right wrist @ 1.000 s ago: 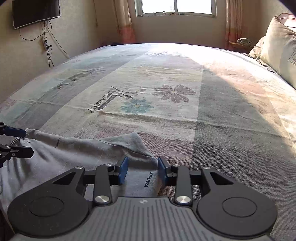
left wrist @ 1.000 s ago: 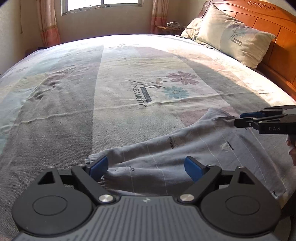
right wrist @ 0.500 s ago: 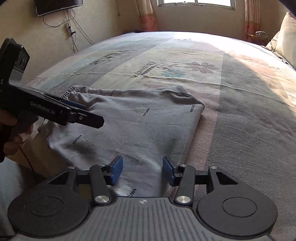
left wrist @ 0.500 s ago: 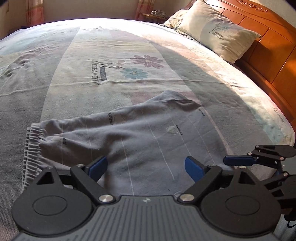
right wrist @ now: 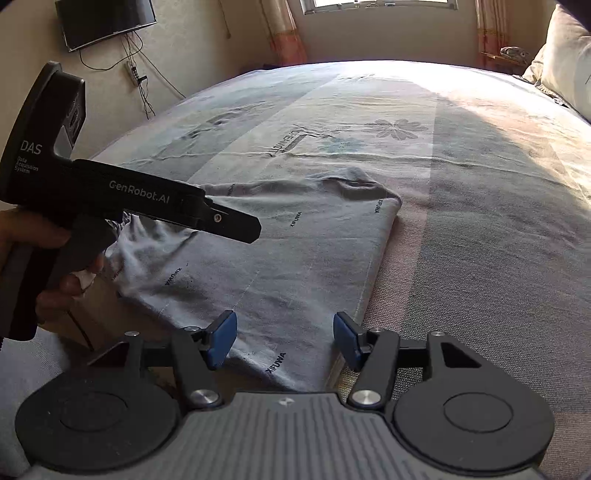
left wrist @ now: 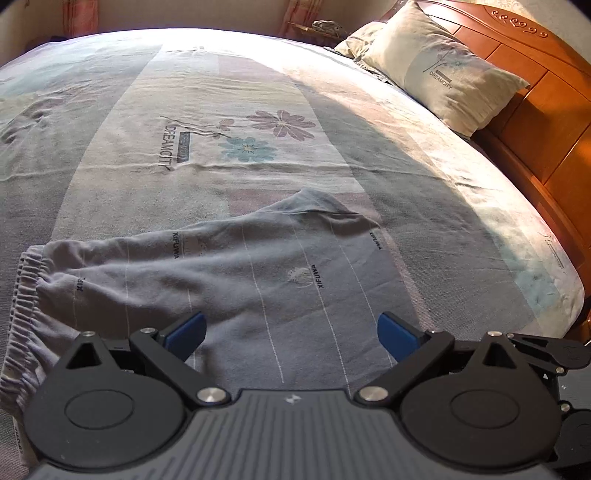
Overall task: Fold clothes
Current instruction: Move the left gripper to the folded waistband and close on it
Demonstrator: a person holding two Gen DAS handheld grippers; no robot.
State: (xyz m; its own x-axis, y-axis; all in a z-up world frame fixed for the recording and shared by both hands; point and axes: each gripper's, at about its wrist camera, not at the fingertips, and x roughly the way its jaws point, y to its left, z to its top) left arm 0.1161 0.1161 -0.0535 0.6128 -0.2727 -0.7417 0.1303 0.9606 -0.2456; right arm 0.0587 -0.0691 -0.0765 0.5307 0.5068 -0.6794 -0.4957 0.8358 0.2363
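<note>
A grey garment [left wrist: 258, 280] printed with small XIFUWA words lies spread flat on the bed sheet [left wrist: 207, 110], its gathered elastic band [left wrist: 22, 295] at the left. My left gripper [left wrist: 291, 334] hovers over the garment's near part, jaws wide and still opening, blue pads clear of the cloth. In the right wrist view the same garment [right wrist: 295, 258] runs away from me. My right gripper [right wrist: 284, 339] sits above its near corner, jaws opening, pads not touching the fabric. A hand [right wrist: 33, 258] holds the left gripper [right wrist: 240, 225] above the garment's left side.
Two pillows [left wrist: 443, 70] lean on a wooden headboard [left wrist: 535, 110] at the right. A TV [right wrist: 107, 22] with hanging cables is on the far left wall, a window [right wrist: 380, 3] beyond the bed. The mattress edge [left wrist: 565, 306] drops away at the lower right.
Both grippers drew back toward the bed's near edge. The right jaws, narrow around a garment corner before, have widened and let it go. The garment now lies flatter.
</note>
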